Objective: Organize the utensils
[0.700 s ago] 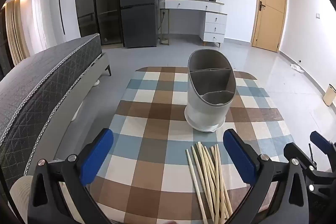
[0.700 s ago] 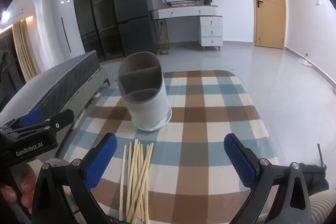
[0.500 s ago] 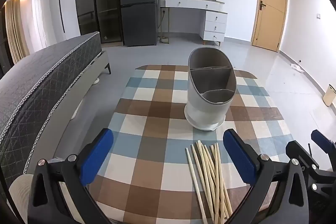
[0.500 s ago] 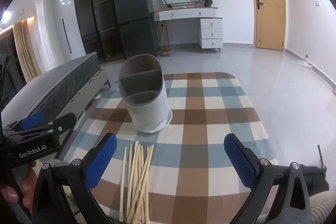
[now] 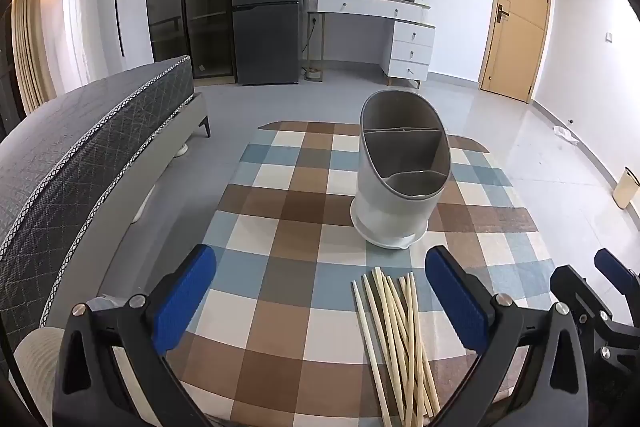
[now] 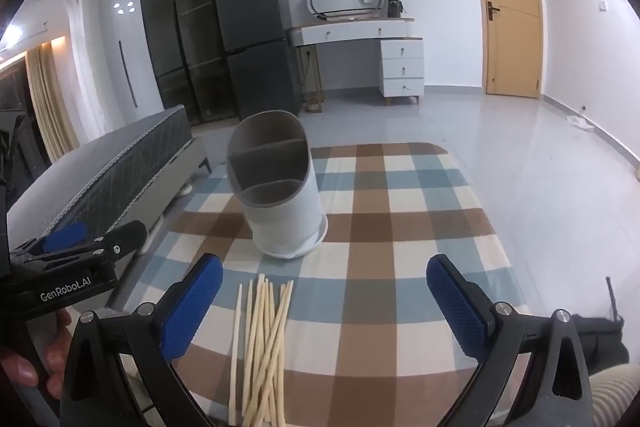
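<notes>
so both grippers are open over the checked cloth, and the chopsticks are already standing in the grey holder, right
Not quite. The chopsticks are not in the holder; they lie in a loose bundle flat on the checked cloth, in front of the grey utensil holder, whose visible compartments look empty in the left wrist view. The rest holds: the left gripper and right gripper have their jaws wide open.

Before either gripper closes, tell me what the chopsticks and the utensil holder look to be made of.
Chopsticks: likely bamboo or light wood, judging by the pale cream, matte, unpainted sticks; the grain is too fine to confirm.
Utensil holder: probably plastic, with a smooth white outer shell, grey matte inner dividers, thin moulded walls and a white drip base.
</notes>
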`<state>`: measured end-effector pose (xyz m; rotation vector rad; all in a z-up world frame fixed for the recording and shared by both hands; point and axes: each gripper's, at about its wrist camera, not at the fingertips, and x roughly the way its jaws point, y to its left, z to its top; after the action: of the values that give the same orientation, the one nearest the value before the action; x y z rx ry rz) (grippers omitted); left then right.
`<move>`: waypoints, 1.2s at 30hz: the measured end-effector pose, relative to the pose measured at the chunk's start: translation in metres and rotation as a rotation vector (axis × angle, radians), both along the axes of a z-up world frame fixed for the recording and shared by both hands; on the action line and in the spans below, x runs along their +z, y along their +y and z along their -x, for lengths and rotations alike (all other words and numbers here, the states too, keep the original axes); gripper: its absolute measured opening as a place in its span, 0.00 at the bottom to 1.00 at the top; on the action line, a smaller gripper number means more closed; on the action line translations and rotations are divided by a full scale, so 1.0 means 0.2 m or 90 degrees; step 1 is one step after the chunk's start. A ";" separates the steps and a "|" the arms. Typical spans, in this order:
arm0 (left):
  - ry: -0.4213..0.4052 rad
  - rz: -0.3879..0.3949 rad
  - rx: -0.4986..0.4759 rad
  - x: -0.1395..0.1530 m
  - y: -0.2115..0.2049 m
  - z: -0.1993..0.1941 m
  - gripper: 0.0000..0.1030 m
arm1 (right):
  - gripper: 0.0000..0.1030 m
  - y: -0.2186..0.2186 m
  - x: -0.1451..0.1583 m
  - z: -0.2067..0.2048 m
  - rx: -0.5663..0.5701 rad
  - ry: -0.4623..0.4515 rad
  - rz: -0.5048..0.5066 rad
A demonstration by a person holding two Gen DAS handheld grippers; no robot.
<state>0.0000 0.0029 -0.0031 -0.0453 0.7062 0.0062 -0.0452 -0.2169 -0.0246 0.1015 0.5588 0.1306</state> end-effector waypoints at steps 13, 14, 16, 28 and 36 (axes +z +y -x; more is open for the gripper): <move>0.003 -0.002 0.003 0.00 0.00 0.00 0.99 | 1.00 -0.01 0.01 0.01 -0.001 -0.002 0.000; 0.003 -0.003 0.002 0.00 -0.01 0.00 0.99 | 0.99 -0.01 0.01 0.00 -0.001 -0.002 0.000; 0.002 -0.005 0.002 0.00 -0.01 0.00 0.99 | 1.00 -0.01 0.01 0.00 -0.002 -0.002 0.001; 0.000 -0.004 0.004 0.00 0.00 0.00 0.99 | 0.99 -0.01 0.00 0.01 0.007 0.002 -0.013; 0.004 -0.001 0.005 -0.01 0.00 0.00 0.99 | 0.99 0.00 0.00 0.01 0.010 -0.001 -0.015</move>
<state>0.0005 0.0033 -0.0041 -0.0459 0.7130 0.0144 -0.0478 -0.2178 -0.0237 0.1202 0.5566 0.1529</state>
